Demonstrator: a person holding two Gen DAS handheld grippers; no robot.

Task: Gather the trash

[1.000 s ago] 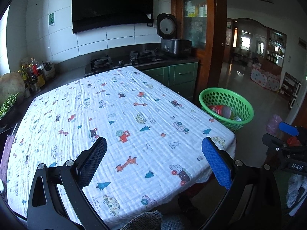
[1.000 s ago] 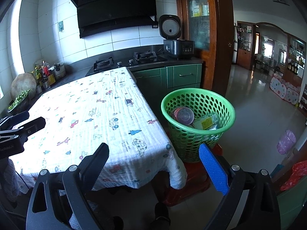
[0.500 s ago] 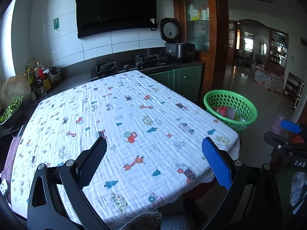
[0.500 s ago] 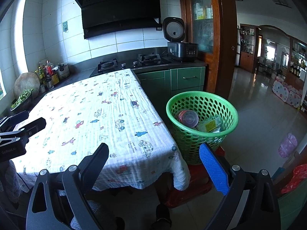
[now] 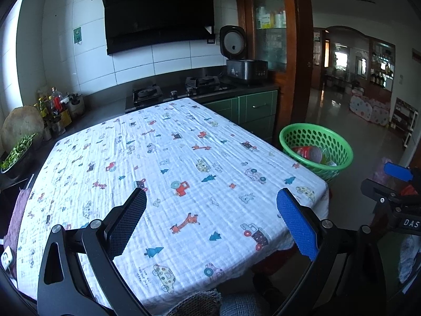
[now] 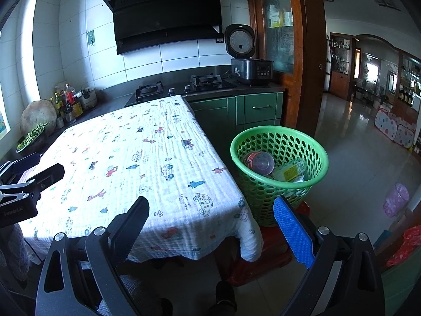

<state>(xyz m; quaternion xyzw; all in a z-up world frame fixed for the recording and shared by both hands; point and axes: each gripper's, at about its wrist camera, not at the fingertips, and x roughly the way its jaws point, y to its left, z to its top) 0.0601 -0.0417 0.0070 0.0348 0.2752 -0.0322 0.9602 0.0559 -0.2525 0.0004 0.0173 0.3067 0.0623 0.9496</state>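
Table (image 5: 268, 263) under printed cloth (image 5: 168, 173), seemingly bare.

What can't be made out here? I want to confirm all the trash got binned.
- Basket bottom: both views, hidden by the red tub and yellow packet on top; far wall cut by the table in the left view.
- Floor under the table: both views, hidden by the cloth.
- Near table edge: left view, covered by the left claw.
- Counter bottles: too small to read.
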